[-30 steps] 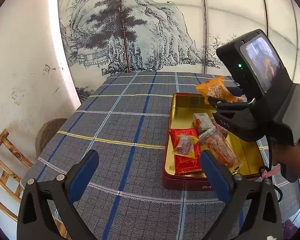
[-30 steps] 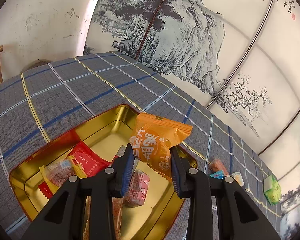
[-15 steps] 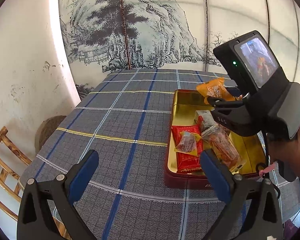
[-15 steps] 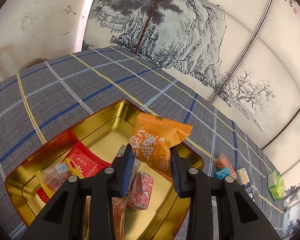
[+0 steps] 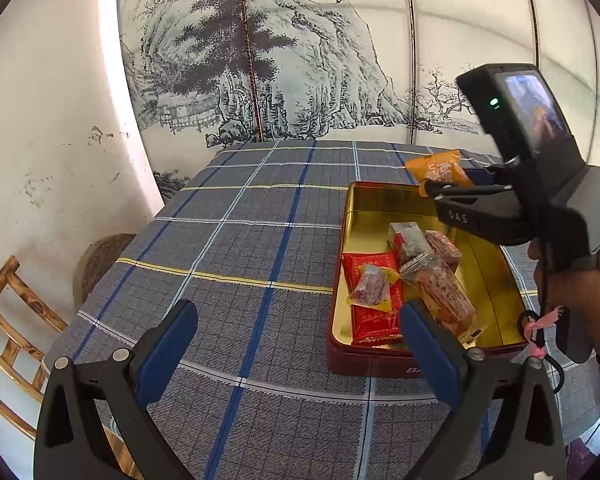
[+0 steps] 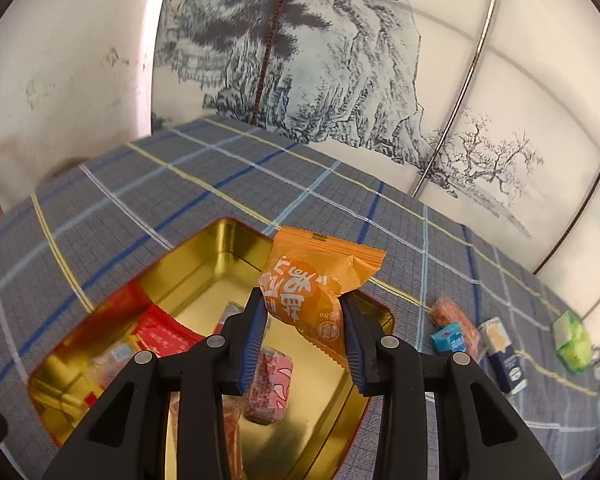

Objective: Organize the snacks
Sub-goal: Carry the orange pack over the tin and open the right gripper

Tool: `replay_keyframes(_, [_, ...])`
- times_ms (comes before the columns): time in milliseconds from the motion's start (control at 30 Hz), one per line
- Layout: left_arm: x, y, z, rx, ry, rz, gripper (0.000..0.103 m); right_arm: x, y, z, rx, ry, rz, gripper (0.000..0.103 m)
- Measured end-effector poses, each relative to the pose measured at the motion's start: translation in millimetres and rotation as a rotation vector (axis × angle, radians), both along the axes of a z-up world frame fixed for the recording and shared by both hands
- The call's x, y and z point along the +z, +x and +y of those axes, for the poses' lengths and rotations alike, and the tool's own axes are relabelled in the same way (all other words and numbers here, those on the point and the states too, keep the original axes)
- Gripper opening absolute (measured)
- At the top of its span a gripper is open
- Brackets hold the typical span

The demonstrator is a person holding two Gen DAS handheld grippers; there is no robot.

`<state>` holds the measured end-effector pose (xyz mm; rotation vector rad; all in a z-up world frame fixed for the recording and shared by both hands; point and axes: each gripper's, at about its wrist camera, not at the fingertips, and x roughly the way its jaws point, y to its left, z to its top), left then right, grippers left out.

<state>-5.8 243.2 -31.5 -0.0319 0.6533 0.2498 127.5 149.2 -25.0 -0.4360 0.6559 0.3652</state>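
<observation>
Nearest, the left gripper (image 5: 298, 356) hangs with its jaws spread wide and nothing between them, over bare checked tablecloth (image 5: 236, 248) just left of the tin (image 5: 342, 264). That tin is red outside and gold inside, and holds a flat red packet (image 5: 370, 312), a small clear-wrapped sweet (image 5: 370, 290), a long clear pack (image 5: 440, 296) and a pink wrapped piece (image 6: 270, 384). Over its far end the right gripper (image 6: 304, 334) clasps a puffy orange snack packet (image 6: 320, 284) with white lettering and crimped ends; its jaws have just been easing apart, pads touching the wrapper. The gold floor beneath lies open. Farther right, loose snacks (image 6: 480, 340) sit on the cloth. A painted screen (image 5: 300, 60) rises behind the table's far edge.
</observation>
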Motion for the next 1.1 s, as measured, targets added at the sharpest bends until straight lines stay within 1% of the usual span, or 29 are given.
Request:
replay_keyframes(133, [3, -4, -2, -0.005, 0.005, -0.002, 0.1, 11, -2, -21, -0.015, 0.09, 0.011, 0.038])
replay_keyframes(233, [8, -6, -7, -0.011, 0.02, -0.01, 0.1, 17, -9, -40, -0.019, 0.127, 0.008, 0.038])
replay_keyframes(333, [13, -8, -13, -0.015, 0.027, -0.018, 0.1, 19, -16, -66, -0.046, 0.154, 0.009, 0.038])
replay_keyframes(433, [17, -9, -19, -0.024, 0.032, -0.023, 0.1, 19, -22, -101, -0.089, 0.193, 0.029, 0.038])
replay_keyframes(533, [19, -7, -28, -0.037, 0.032, -0.019, 0.1, 18, -22, -134, -0.105, 0.269, 0.067, 0.038])
replay_keyframes(600, [21, -6, -35, -0.043, 0.031, -0.013, 0.1, 15, -19, -142, -0.108, 0.277, 0.097, 0.038])
replay_keyframes(700, [25, -7, -46, -0.059, 0.036, -0.021, 0.1, 18, -17, -141, -0.062, 0.35, 0.146, 0.038])
replay_keyframes(800, [28, -10, -54, -0.074, 0.055, -0.028, 0.101, 24, -19, -124, 0.002, 0.377, 0.169, 0.038])
replay_keyframes(900, [29, -12, -55, -0.077, 0.069, -0.03, 0.101, 28, -18, -97, 0.048, 0.365, 0.173, 0.038])
replay_keyframes(967, [30, -13, -53, -0.073, 0.065, -0.032, 0.101, 25, -10, -80, 0.06, 0.35, 0.18, 0.038])
replay_keyframes(1033, [30, -13, -51, -0.069, 0.062, -0.033, 0.101, 23, -1, -66, 0.068, 0.356, 0.215, 0.039])
replay_keyframes(1100, [30, -14, -49, -0.066, 0.063, -0.03, 0.101, 24, 6, -57, 0.053, 0.351, 0.213, 0.045])
